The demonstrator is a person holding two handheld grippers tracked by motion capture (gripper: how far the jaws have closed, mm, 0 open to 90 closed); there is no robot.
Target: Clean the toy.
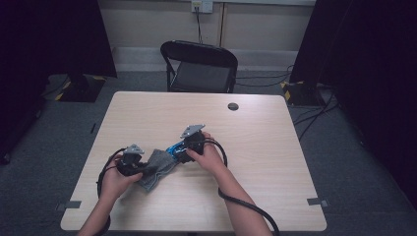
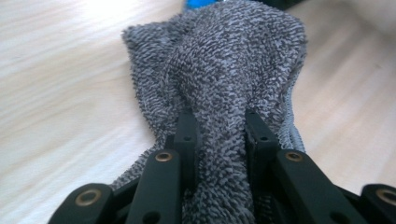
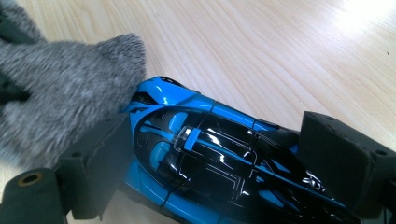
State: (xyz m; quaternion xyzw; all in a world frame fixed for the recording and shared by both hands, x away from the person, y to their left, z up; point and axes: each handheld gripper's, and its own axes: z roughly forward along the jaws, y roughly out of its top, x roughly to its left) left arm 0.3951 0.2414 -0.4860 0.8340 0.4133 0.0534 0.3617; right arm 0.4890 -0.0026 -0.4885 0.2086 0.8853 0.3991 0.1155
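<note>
The blue toy car (image 1: 175, 149) sits at the high view's centre on the desk (image 1: 265, 147), between both tongs. In the left gripper view, the left tongs (image 2: 217, 123) pinch the grey cloth (image 2: 224, 60). In the right gripper view, the right tongs (image 3: 219, 154) clamp the car's sides wide; hard wiping could twist it loose.

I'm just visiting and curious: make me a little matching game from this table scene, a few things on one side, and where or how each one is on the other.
Things:
1. grey towel
2. blue and black toy car
3. black folding chair
4. small dark round cap

States or places:
A. stands on the floor beyond the table's far edge
B. clamped between the right gripper's jaws
C. set in the tabletop near its far edge
D. bunched and pinched by the left gripper

Pairs: 1-D, 2-B, 3-A, 4-C
</note>
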